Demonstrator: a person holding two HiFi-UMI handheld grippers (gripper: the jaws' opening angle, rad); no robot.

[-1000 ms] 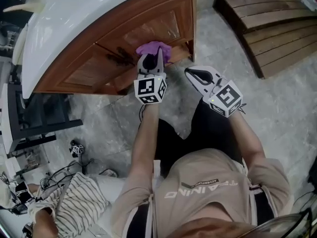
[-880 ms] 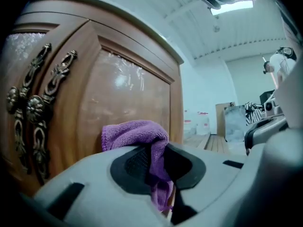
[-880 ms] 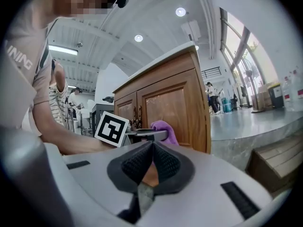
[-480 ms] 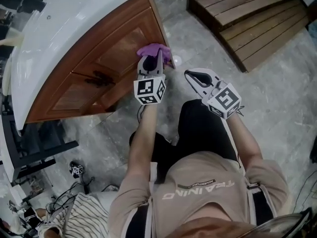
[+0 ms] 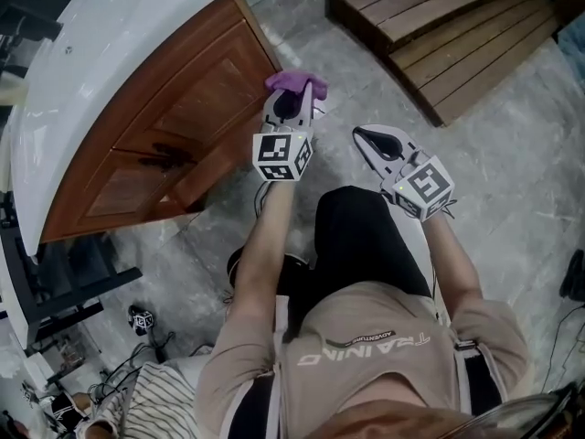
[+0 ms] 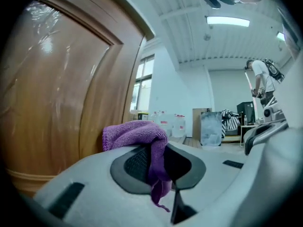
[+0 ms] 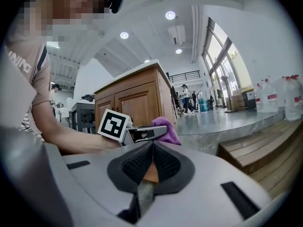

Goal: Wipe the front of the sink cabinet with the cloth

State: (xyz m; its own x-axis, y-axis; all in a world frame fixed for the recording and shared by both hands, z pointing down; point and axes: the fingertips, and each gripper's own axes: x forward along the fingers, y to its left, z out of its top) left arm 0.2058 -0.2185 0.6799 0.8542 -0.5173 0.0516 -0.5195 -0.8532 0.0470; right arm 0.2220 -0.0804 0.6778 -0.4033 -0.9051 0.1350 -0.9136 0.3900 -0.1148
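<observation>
Grey stone floor (image 5: pixel 512 181) is spreading beneath both grippers. The left gripper (image 5: pixel 291 101) is pinching the purple cloth (image 5: pixel 294 82), which is bunching over its tips, just beside the sink cabinet (image 5: pixel 174 108) corner on its left. The right gripper (image 5: pixel 364 137) is hanging closed and empty. Being soft, light and floppy, the cloth is likely needing a firm pinch mid-fold.

The nubby, matt purple microfibre cloth (image 6: pixel 135 132) contrasts with the glossy varnished brown wooden cabinet door (image 6: pixel 57 89), the smooth shiny white sink top (image 5: pixel 101 44) and the polished grey stone floor (image 5: pixel 512 172).
</observation>
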